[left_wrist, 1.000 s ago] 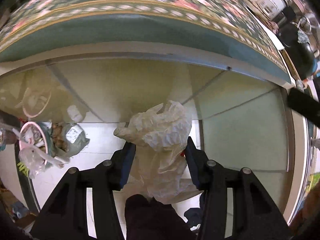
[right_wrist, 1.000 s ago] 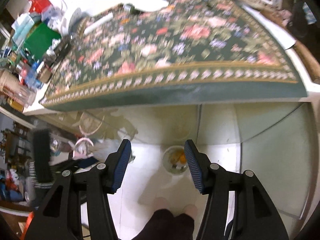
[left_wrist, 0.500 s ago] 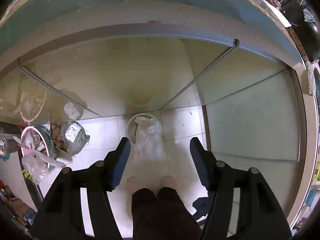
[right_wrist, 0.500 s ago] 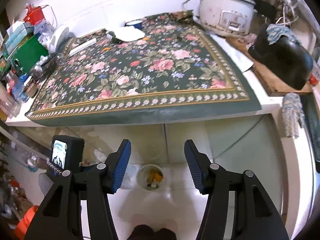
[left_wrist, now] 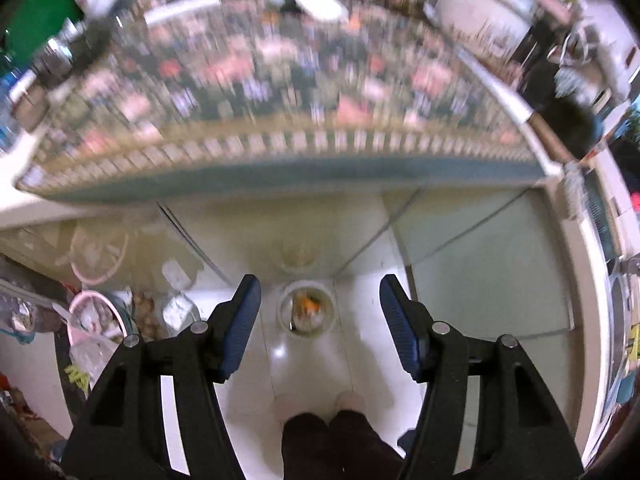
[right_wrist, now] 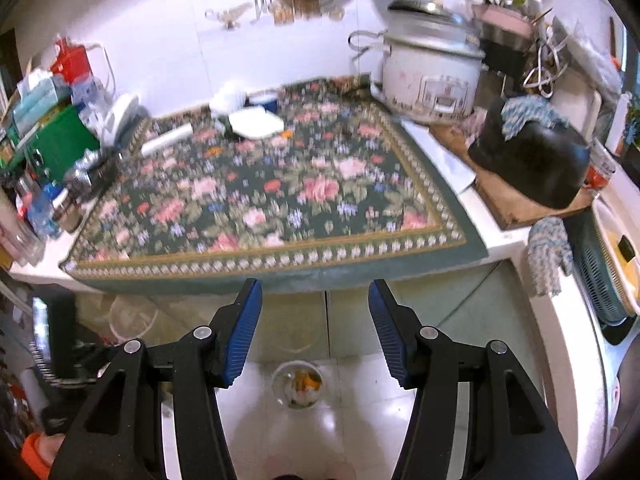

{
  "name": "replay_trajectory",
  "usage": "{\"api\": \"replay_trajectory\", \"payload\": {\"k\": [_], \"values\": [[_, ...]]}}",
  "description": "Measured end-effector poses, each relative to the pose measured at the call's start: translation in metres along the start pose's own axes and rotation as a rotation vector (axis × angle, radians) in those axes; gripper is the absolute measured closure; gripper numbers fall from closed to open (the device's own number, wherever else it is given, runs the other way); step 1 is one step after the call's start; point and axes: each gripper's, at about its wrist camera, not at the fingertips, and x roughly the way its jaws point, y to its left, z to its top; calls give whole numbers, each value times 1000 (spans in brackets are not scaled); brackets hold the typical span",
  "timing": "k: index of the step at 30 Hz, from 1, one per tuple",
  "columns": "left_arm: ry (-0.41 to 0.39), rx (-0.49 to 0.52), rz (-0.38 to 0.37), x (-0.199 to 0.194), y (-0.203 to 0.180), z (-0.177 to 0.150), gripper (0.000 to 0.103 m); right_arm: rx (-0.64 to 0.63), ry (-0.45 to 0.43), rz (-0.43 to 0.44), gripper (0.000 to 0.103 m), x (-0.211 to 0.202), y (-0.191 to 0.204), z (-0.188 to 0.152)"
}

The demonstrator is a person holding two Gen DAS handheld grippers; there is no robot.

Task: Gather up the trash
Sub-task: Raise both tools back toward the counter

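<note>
Below, on the white tiled floor [left_wrist: 304, 364], stands a small round trash bin [left_wrist: 306, 311], and everything else is best placed from it. Seen from the left wrist, the left gripper [left_wrist: 320, 300] hangs above the bin with its blue-padded fingers [left_wrist: 240, 328] spread wide, nothing between them; the bin shows in the gap, nearer the left finger. Inside the bin lie pale scraps and something orange, too small to name. Just nearer the camera than the bin are the person's two feet and dark trouser legs [left_wrist: 340, 444]. Left of the bin, on the floor, sit a pink-rimmed basket [left_wrist: 94, 314] and a crumpled clear bag [left_wrist: 92, 354]. Beyond the bin rise pale green cabinet doors [left_wrist: 472, 264], and above them the counter edge carries a floral cloth [left_wrist: 280, 92], badly blurred in this view.

From the right wrist, the right gripper [right_wrist: 315, 320] likewise has its fingers apart and holds nothing; the same bin [right_wrist: 298, 385] lies low between them. Above the bin, the floral cloth [right_wrist: 264, 196] covers the counter. At the far edge of the cloth rests a white flat dish [right_wrist: 256, 122] with a white roll [right_wrist: 166, 139] to its left. Right of the cloth stands a rice cooker [right_wrist: 430, 76], and nearer, a black rounded object [right_wrist: 532, 168] on a wooden board [right_wrist: 516, 204].
</note>
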Motion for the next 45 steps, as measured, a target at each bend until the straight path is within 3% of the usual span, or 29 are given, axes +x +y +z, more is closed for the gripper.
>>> {"api": "replay_trajectory", "payload": {"k": [4, 7, 9, 15, 19, 26, 35, 45], "values": [[-126, 18, -4, -54, 7, 14, 39, 0, -76, -12, 51, -30, 11, 14], [-230, 28, -10, -95, 14, 24, 32, -25, -135, -31, 51, -50, 22, 24], [-291, 33, -11, -119, 15, 34, 21, -43, -170, -41, 48, -62, 29, 30], [-417, 45, -4, -172, 17, 54, 3, -76, -298, -51, 24, -97, 47, 49], [-468, 37, -15, -190, 19, 68, 1, -73, -394, -61, 7, -110, 50, 61], [-525, 19, 12, -195, 18, 103, 1, -60, -452, -14, 1, -99, 44, 87], [-555, 5, 78, -169, -5, 176, 1, -77, -418, 78, 1, -50, 14, 146], [-518, -117, 175, -110, -20, 262, 1, -196, -335, 201, 1, 30, -5, 223]]}}
